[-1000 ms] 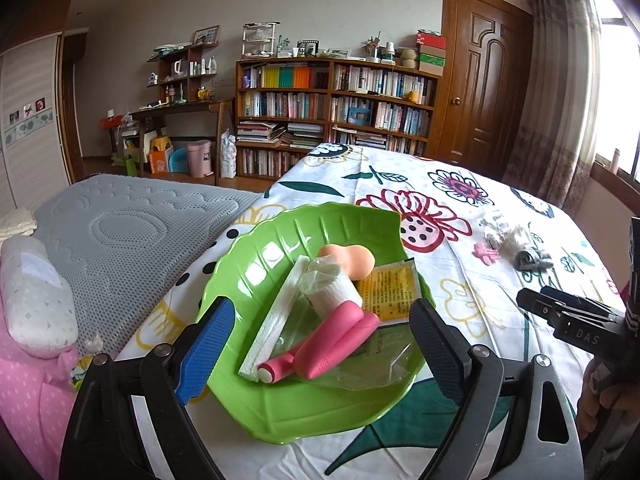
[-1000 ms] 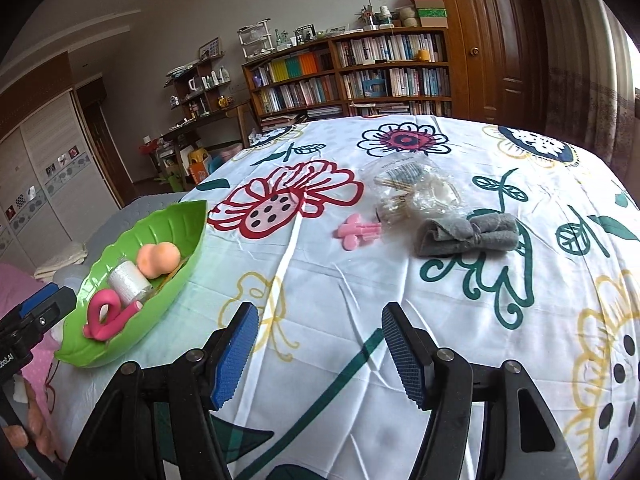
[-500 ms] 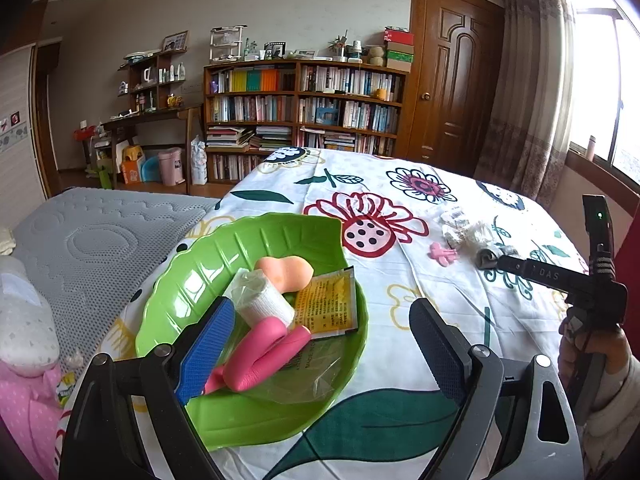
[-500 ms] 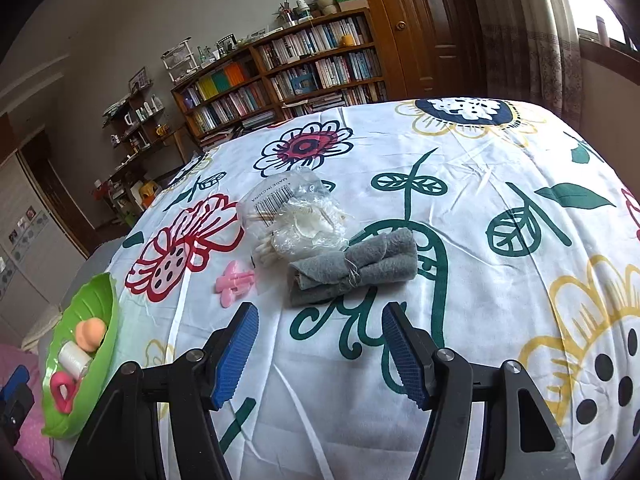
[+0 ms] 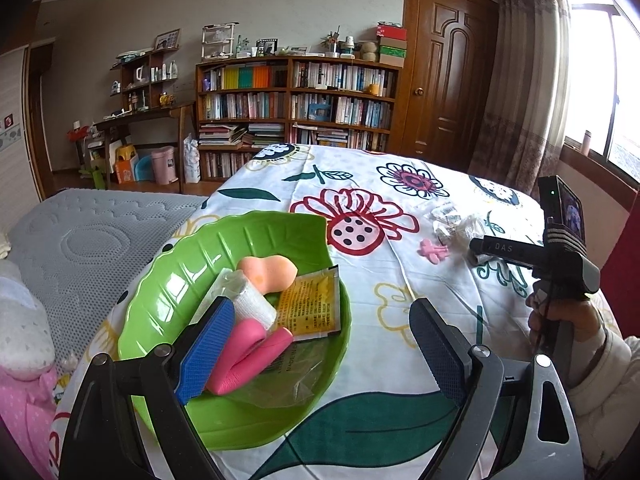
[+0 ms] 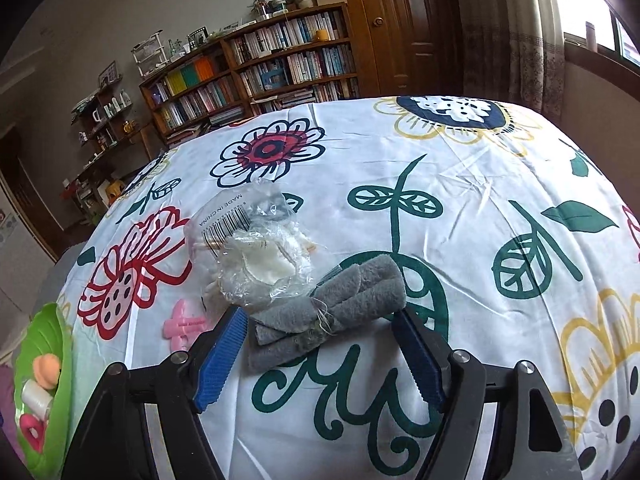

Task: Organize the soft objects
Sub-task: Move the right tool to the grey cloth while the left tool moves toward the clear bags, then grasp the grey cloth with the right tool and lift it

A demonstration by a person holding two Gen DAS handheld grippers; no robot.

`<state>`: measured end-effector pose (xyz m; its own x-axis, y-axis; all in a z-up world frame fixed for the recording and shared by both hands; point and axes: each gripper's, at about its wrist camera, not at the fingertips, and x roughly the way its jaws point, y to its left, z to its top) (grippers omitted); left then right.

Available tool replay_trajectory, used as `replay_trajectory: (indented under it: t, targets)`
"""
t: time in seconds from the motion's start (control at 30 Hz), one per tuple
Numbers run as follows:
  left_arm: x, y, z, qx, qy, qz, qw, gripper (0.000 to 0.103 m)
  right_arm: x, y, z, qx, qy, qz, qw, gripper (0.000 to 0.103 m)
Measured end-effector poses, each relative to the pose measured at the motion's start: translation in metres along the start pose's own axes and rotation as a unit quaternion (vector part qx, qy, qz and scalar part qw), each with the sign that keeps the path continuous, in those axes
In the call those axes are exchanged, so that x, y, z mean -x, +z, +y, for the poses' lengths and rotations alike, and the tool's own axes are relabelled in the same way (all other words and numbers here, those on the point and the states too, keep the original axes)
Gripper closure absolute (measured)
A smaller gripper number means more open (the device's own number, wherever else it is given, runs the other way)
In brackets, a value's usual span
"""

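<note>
While the left tool (image 5: 320,344) hung spread above the green leaf-shaped tray (image 5: 168,280), the right tool (image 6: 320,352) straddled, unclenched, the limp grey cloth roll (image 6: 332,308) on the bedsheet (image 6: 480,184); its tied middle looked the surest hold.

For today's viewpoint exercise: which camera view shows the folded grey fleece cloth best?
The right wrist view: the folded grey fleece cloth lies close, between the right gripper's open fingers, folds visible. In the left wrist view that gripper's body hides nearly all of it.
</note>
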<state>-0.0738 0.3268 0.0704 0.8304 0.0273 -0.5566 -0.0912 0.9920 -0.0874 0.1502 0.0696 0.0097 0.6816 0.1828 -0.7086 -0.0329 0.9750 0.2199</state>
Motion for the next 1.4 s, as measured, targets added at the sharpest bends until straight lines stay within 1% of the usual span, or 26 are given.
replay_trajectory:
  t: [0.1,0.17,0.43,0.63,0.8,0.9,1.03,1.13,1.2,1.3,1.33,1.4]
  targets:
    - [-0.001,0.002,-0.003,-0.003,0.000,-0.001,1.0000,0.013,0.004,-0.001,-0.006,0.002,-0.006,-0.003,1.000,0.024]
    - [-0.001,0.002,-0.004,-0.003,-0.002,0.000,1.0000,0.013,0.007,-0.003,-0.012,0.001,0.001,-0.001,1.000,0.024]
    - [0.000,0.003,-0.014,-0.012,-0.010,0.000,0.9999,0.013,0.027,-0.016,-0.034,0.009,0.000,-0.001,1.000,0.024]
    - [-0.002,0.002,-0.022,-0.020,-0.019,0.003,0.9996,0.013,0.038,-0.019,-0.055,-0.012,-0.006,-0.005,1.000,0.024]
    - [-0.004,0.004,-0.026,-0.024,-0.020,0.001,0.9995,0.013,0.051,-0.014,-0.066,-0.037,-0.012,-0.025,0.999,0.024]
    - [-0.006,0.004,-0.027,-0.020,-0.023,0.004,0.9995,0.013,0.051,-0.011,-0.060,-0.040,-0.001,-0.029,0.999,0.024]
    - [-0.006,0.004,-0.030,-0.023,-0.026,0.004,0.9994,0.013,0.040,-0.006,-0.041,-0.022,0.011,-0.028,0.999,0.024]
    - [-0.005,0.004,-0.031,-0.028,-0.025,0.002,0.9993,0.013,0.027,-0.002,-0.028,-0.014,0.011,-0.021,1.000,0.024]
    - [-0.005,0.005,-0.030,-0.028,-0.024,0.002,0.9993,0.013,0.018,0.000,-0.023,-0.010,-0.002,-0.014,1.000,0.024]
    - [-0.007,0.006,-0.029,-0.025,-0.021,0.002,0.9994,0.013,0.007,-0.001,-0.025,-0.008,-0.020,-0.002,1.000,0.033]
    - [-0.007,0.007,-0.029,-0.025,-0.020,0.002,0.9995,0.013,0.009,-0.001,-0.026,-0.009,-0.020,-0.005,1.000,0.042]
    - [-0.009,0.008,-0.029,-0.024,-0.019,0.003,0.9995,0.013,0.011,-0.001,-0.030,-0.010,-0.011,-0.005,1.000,0.052]
